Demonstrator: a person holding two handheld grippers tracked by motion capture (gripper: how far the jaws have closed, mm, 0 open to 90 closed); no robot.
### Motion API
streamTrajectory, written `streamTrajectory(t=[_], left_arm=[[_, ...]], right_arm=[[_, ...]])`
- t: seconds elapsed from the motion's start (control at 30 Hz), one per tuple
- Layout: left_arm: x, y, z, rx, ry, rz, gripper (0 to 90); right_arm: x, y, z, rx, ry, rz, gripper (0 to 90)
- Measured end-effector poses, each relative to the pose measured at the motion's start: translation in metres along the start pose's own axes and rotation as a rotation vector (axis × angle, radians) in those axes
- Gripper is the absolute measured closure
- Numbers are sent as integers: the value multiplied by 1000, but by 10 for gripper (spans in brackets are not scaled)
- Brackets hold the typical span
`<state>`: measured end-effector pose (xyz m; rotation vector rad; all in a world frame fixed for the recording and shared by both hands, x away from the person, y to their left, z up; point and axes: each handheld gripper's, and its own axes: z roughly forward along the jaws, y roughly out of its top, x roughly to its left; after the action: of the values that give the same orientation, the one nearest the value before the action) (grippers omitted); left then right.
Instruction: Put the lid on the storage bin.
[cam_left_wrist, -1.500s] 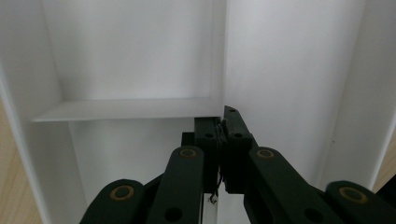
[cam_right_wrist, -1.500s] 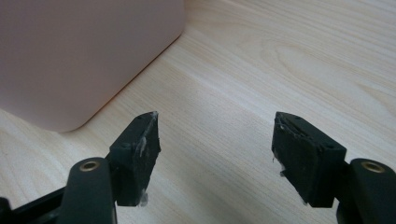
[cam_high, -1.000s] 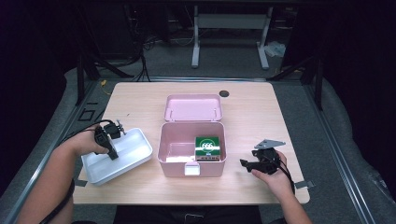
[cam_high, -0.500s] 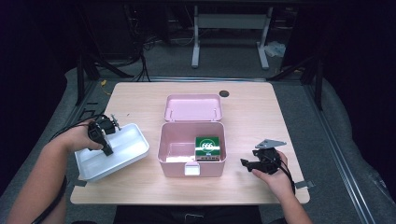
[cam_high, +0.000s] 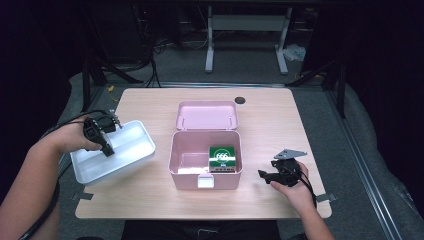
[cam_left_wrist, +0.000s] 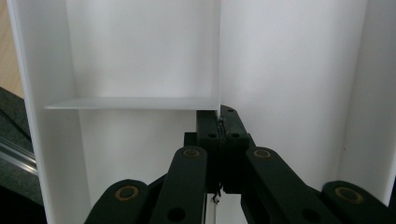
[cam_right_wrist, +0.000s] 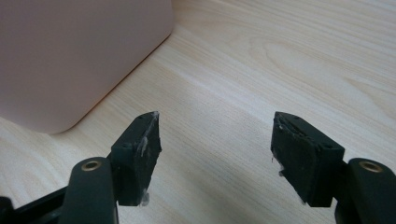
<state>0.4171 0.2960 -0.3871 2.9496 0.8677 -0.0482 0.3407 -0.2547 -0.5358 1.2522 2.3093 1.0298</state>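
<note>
Fingers (cam_left_wrist: 211, 135) of my left gripper (cam_high: 101, 142) pinch the white tray's (cam_high: 87, 172) inner divider (cam_left_wrist: 217, 56), tipping the tray up at left of the frame. My right gripper (cam_right_wrist: 215, 144) waits, wide, beside the pink box (cam_high: 186, 176).

1. Light wood bench (cam_high: 280, 120), brightly lit; a dark round cap (cam_high: 240, 100) near its far edge.
2. Grey carpet floor (cam_high: 250, 70) beyond it, cables (cam_high: 150, 55) trailing across.
3. Pale metal stand (cam_high: 246, 30) behind; surroundings dark.

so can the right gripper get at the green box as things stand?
Probably yes. The right gripper is open and holds nothing, beside the pink case, whose lid is open. The green box stands uncovered on that side.
</note>
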Motion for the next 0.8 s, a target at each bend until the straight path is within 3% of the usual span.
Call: streamTrajectory(t=[0.27, 0.53, 0.8], left_arm=[[-12, 26, -24, -12, 25, 58, 893], [-35, 75, -31, -24, 28, 160, 894], [-61, 123, -28, -49, 7, 260, 894]], right_arm=[[0, 0, 1, 0, -1, -4, 326], [-1, -1, 0, -2, -11, 1, 326], [-2, -1, 0, -5, -8, -1, 327]])
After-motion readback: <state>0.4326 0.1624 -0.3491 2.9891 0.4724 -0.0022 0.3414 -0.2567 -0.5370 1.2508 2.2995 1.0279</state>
